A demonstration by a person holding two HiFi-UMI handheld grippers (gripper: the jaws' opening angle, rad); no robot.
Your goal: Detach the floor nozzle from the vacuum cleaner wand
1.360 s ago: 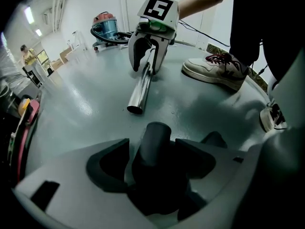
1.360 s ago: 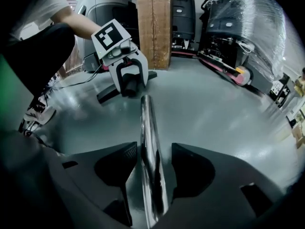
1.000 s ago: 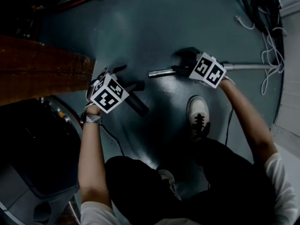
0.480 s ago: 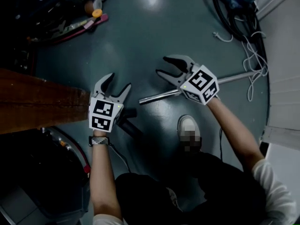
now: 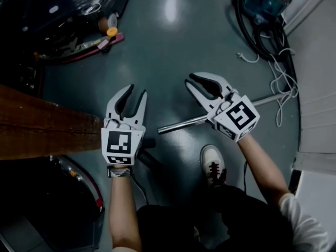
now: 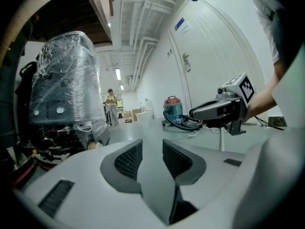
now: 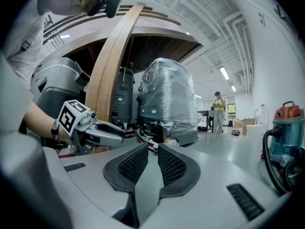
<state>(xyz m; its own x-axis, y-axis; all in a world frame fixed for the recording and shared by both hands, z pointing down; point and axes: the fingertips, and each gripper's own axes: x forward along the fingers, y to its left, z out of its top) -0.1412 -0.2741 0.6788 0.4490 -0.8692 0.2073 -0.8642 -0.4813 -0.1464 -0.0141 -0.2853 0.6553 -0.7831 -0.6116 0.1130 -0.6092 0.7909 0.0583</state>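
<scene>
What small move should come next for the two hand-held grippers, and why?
Probably just lower both to rest. The wand seems already apart from the nozzle; the left hand-held gripper and the right hand-held gripper have just been closing on nothing.

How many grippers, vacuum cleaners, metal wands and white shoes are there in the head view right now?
grippers: 2, the left gripper and the right gripper, both empty, jaws just been closing
vacuum cleaner: 1
metal wand: 1
white shoe: 1
total: 5
</scene>
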